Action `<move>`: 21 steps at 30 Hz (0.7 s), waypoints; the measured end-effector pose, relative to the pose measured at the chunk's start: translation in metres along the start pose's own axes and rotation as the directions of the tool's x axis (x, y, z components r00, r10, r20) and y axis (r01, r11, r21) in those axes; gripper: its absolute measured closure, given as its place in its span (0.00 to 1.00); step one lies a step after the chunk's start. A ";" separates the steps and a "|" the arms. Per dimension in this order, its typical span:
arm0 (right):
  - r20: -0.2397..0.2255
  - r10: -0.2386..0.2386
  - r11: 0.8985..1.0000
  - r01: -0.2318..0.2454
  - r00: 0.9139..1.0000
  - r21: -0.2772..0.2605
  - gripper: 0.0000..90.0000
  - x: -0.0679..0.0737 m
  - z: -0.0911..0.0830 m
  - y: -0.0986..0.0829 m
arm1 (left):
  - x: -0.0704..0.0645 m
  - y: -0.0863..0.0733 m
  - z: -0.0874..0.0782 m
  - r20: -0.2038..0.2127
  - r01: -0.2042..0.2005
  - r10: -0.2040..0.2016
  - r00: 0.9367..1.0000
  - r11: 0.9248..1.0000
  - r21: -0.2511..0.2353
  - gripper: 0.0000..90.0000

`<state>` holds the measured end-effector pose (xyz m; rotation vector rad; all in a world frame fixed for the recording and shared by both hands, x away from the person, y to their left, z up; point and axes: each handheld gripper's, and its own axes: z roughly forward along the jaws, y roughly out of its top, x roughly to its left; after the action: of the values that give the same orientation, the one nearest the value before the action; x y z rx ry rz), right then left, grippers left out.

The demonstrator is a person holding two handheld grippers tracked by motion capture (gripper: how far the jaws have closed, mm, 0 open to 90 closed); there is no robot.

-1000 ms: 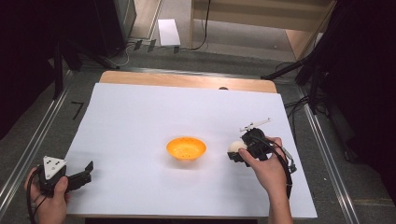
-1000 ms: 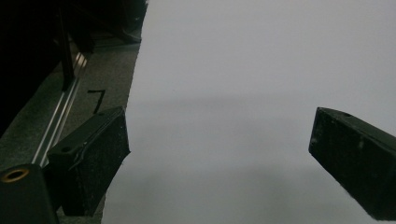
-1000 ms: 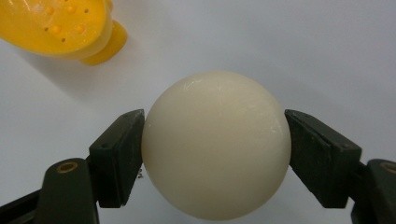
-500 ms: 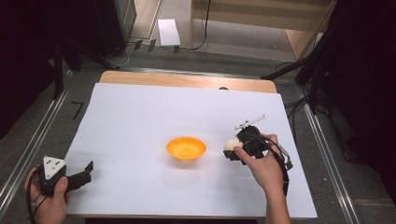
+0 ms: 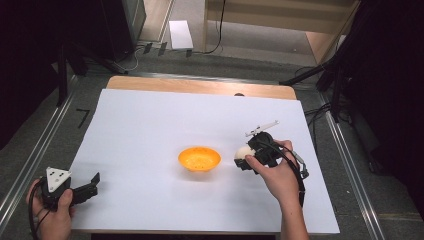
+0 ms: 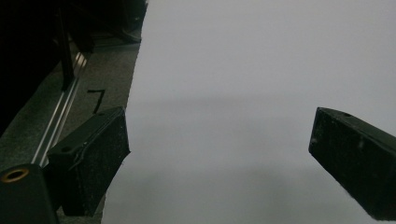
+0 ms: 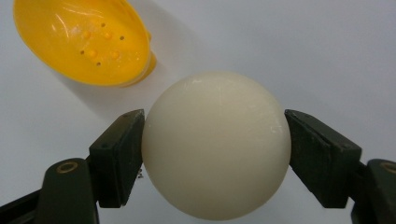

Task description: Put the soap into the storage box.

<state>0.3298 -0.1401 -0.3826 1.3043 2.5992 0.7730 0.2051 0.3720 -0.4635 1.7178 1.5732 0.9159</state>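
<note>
A cream-white ball [image 7: 216,144] is clamped between the two black jaws of my right gripper [image 7: 215,154]. From above, that ball [image 5: 243,152] and the right gripper [image 5: 250,156] hang just right of an orange bowl [image 5: 199,158] with small holes in its bottom. The bowl [image 7: 84,39] lies beyond the ball at the upper left in the right gripper view. My left gripper [image 5: 89,187] rests at the table's front left corner, jaws wide apart over the white sheet [image 6: 243,93] with nothing between them.
A white sheet [image 5: 150,125] covers the wooden table. Metal rails [image 5: 35,155] run along both sides. The left gripper sits at the sheet's left edge [image 6: 133,93], with grey floor beyond it. A cable [image 5: 300,175] trails from the right gripper.
My right gripper has moved a little left and away from the front edge, carrying the ball closer to the orange bowl. The left gripper has stayed put.
</note>
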 end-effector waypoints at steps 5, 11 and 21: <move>-0.004 -0.016 1.000 0.016 1.000 -0.002 0.27 0.004 0.001 0.005 | 0.000 0.000 0.000 0.000 0.000 0.000 1.000 1.000 0.001 0.06; -0.007 -0.026 1.000 0.026 1.000 0.001 0.27 0.010 0.003 0.011 | 0.000 0.000 0.000 0.000 0.000 0.000 1.000 1.000 0.002 0.06; -0.020 -0.047 0.999 0.047 0.999 -0.004 0.27 0.019 0.005 0.020 | 0.000 0.000 0.000 0.001 0.000 0.000 1.000 1.000 0.001 0.06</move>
<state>0.3335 -0.1138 -0.3747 1.2360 2.6330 0.7859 0.2051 0.3721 -0.4635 1.7189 1.5731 0.9145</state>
